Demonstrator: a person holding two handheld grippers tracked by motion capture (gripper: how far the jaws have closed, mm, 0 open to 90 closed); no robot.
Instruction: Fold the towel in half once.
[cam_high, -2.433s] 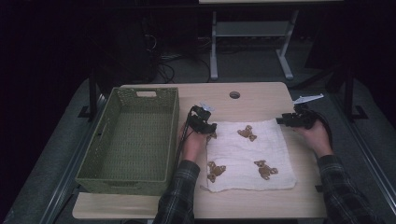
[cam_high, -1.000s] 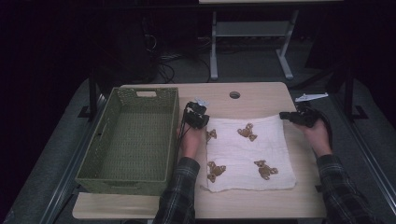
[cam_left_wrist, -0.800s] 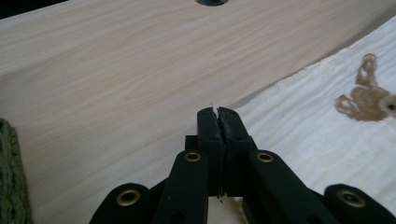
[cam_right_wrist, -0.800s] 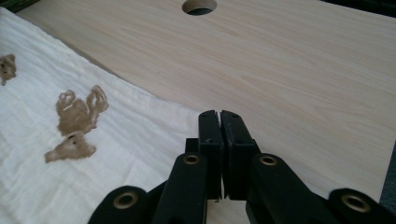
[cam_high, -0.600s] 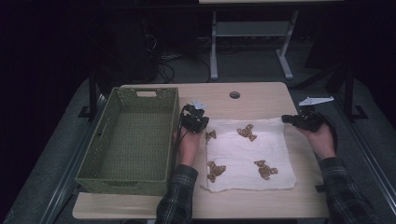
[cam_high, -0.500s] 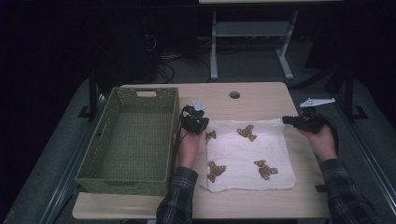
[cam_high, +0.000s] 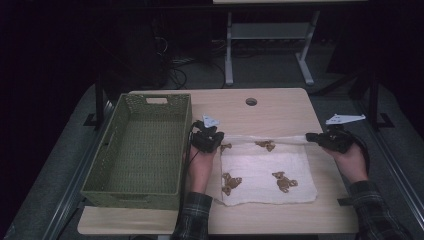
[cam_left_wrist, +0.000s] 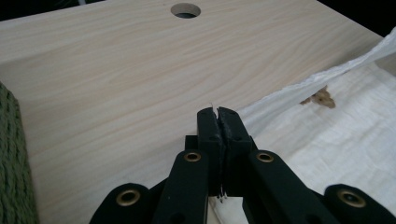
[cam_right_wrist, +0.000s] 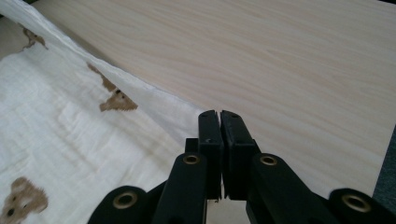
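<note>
No readable text, label, brand, number or sign appears on anything here.

The high view looks down from above the person's side; both gripper views skim close over the desk (cam_high: 280, 107), sharing the cloth (cam_high: 265, 170).

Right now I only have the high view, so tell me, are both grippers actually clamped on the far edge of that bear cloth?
Observer: Yes for the left gripper. In its own view the jaws are shut with the edge of the white cloth pinched between them.
Operator: And the right one?
Observer: The right gripper has its jaws pressed together too, with the cloth's hem running in beneath them at the far right corner.
Operator: Is that far edge off the table?
Observer: In the left gripper view the hem rises clear of the wooden table toward the right, with a brown bear print just under the raised edge.
</note>
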